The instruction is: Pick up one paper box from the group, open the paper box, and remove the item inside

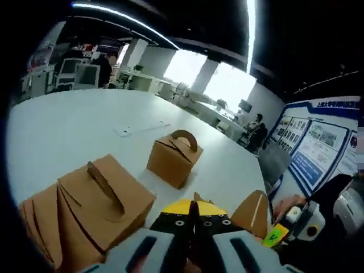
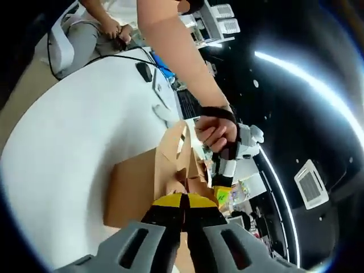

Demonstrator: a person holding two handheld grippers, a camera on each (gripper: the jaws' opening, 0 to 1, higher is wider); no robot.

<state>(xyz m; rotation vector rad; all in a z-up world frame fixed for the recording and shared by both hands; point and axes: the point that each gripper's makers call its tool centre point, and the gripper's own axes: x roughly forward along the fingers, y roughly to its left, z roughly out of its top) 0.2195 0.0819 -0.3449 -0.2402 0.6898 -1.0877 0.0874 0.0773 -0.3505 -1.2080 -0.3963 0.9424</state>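
Yellow-tipped jaws of the left gripper (image 1: 193,219) rise at 6 o'clock in the left gripper view, pressed together on a thin edge of brown card that juts just past them toward 1 o'clock. That card looks like a flap of the held paper box (image 2: 149,187). In the right gripper view the right gripper (image 2: 183,209) is likewise closed, its tips against the top of that same box, whose flaps splay upward toward 12 o'clock. A person's hand (image 2: 216,132) at 1 o'clock grasps the other tool above the flaps.

On the white table (image 1: 79,122) sit 2 more boxes: a large one with a strip handle (image 1: 102,199) at 8 o'clock, and a small gable box (image 1: 174,156) near centre, well apart from it.

My reading: 1 box has been taken from the group and the opening is under way, both tools pulling at the top flaps. Whether the top is fully open I cannot tell, and no item is visible yet, so removing it remains.
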